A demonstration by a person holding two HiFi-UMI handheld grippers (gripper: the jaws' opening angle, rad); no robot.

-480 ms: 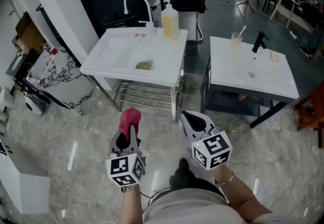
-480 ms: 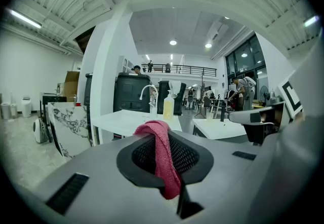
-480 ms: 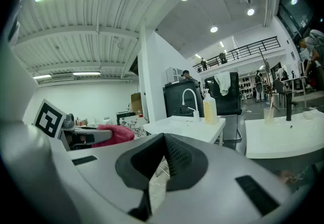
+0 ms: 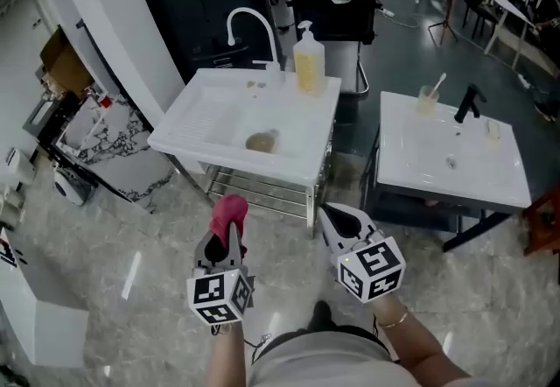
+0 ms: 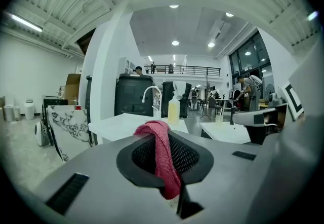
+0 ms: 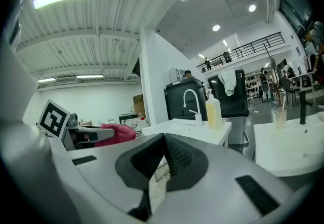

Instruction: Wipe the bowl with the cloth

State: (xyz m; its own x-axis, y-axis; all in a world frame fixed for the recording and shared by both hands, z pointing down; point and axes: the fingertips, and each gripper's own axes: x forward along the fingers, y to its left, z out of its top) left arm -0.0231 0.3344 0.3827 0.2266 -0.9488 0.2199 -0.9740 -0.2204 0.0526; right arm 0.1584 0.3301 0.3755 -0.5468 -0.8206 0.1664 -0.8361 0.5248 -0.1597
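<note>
Two hand-held grippers level above a marbled floor, facing a white sink.
The left gripper (image 4: 224,241) has its jaws closed on a pink cloth (image 4: 229,208), which is pinched between the pads and bunches out past their tips. The right gripper (image 4: 337,221) has its jaws pressed together with nothing between them. The bowl (image 4: 261,142), a small brownish shape, sits in the basin of the sink (image 4: 203,118), well apart from both grippers and ahead of the left one. A curved white faucet (image 4: 251,27) and a yellow soap bottle (image 4: 308,60) stand at the sink's far edge. To the right, a second white basin (image 4: 455,168) carries a cup (image 4: 428,99) with a stick in it.
</note>
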